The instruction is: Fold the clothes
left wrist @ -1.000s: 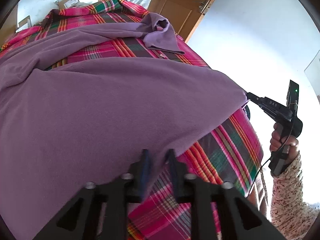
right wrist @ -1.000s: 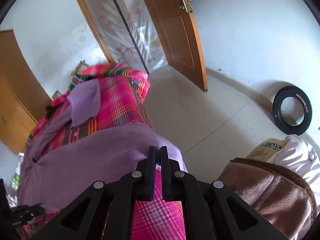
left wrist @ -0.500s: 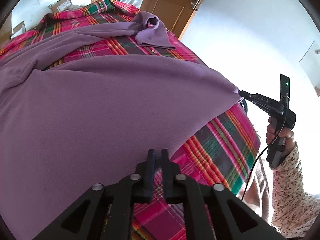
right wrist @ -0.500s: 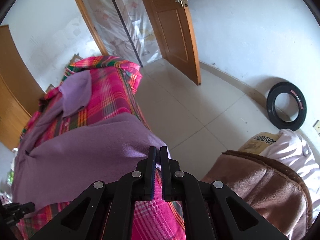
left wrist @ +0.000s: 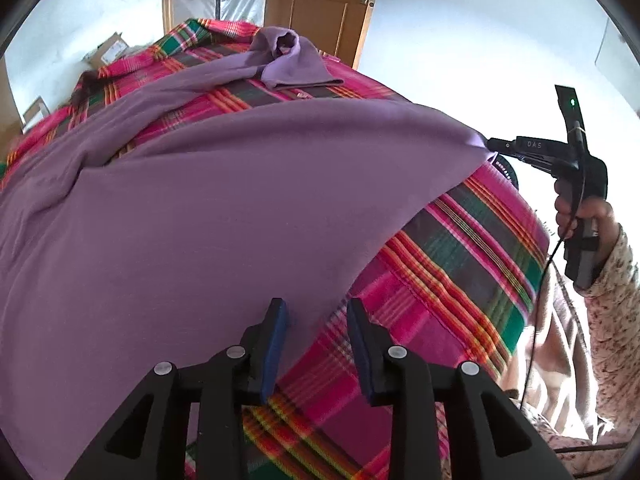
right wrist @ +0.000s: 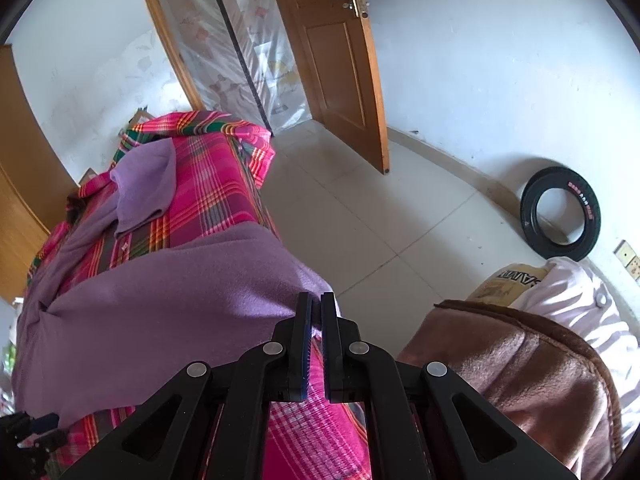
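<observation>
Across the plaid-covered bed (left wrist: 460, 248), I see the purple garment (left wrist: 200, 208) spread wide, filling most of my left wrist view from nine o'clock through the centre, with a sleeve (left wrist: 288, 60) bunched up at twelve o'clock near the far edge.

My left gripper (left wrist: 316, 320) has its fingers (left wrist: 276, 332) spread apart: one sits over the garment's near hem, the other over bare plaid cloth, and nothing is pinched between them.

My right gripper (right wrist: 316, 312) has its fingers (right wrist: 303, 328) pressed together on a corner of the purple garment, which bunches right at their tips. From the left wrist view I see that same gripper at three o'clock, with the cloth corner drawn to a point at its tip and a hand (left wrist: 580, 216) in a floral sleeve (left wrist: 612, 300) on the grip.

From the right wrist view, a brown blanket (right wrist: 520, 368) lies at four o'clock, a black tyre (right wrist: 560, 216) leans on the wall at two o'clock, and a wooden door (right wrist: 336, 60) stands open at twelve.
</observation>
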`<action>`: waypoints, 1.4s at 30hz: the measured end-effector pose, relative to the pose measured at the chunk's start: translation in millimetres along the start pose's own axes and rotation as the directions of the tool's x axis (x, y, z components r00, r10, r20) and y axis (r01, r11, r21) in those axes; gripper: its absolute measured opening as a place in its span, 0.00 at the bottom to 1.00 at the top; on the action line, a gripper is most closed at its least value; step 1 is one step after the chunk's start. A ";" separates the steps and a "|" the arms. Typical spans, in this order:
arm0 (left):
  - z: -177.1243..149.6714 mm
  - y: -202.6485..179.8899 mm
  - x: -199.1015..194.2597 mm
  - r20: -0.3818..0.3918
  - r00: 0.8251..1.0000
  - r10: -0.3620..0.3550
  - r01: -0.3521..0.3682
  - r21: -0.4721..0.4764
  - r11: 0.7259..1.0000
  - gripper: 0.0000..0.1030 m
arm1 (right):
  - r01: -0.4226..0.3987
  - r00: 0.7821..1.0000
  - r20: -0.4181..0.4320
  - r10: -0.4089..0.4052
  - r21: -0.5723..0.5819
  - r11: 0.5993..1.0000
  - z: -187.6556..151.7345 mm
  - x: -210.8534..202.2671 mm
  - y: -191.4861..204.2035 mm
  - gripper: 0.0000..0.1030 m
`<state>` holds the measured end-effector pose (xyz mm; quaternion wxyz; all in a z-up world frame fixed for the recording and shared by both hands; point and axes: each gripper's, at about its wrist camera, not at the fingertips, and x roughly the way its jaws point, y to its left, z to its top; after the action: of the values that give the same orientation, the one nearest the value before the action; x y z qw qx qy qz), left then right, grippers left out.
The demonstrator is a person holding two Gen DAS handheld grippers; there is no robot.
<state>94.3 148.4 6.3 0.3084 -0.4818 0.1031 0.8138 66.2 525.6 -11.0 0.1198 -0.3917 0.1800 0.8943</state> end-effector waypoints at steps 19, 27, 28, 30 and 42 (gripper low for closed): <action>-1.0 -9.6 -24.4 0.095 0.994 -0.058 0.052 0.061 0.997 0.04 | -0.014 0.998 0.057 0.013 0.010 1.000 -0.5 -25.4 -4.9 0.04; -7.9 -12.1 -34.6 0.088 0.991 -0.104 0.098 0.074 0.992 0.04 | 0.076 0.995 0.066 -0.076 0.011 0.997 -4.8 -35.4 -21.6 0.01; -8.4 -12.0 -32.2 0.079 0.991 -0.110 0.105 0.067 0.992 0.04 | 0.067 0.996 0.055 -0.068 0.015 0.998 -6.0 -32.9 -22.9 0.01; -9.0 -12.6 -28.0 0.071 0.992 -0.109 0.104 0.070 0.992 0.04 | 0.048 0.998 0.043 -0.049 0.016 0.999 -7.2 -28.2 -21.2 0.01; -15.6 -7.3 -15.4 0.001 0.978 -0.209 0.209 0.052 0.977 0.05 | -0.156 0.988 -0.037 0.152 -0.262 0.952 9.9 -0.1 90.9 0.08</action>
<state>115.3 140.7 12.3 0.4049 -0.4790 0.0719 0.7755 27.5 447.3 16.0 -0.0048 -0.3963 0.0903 0.9137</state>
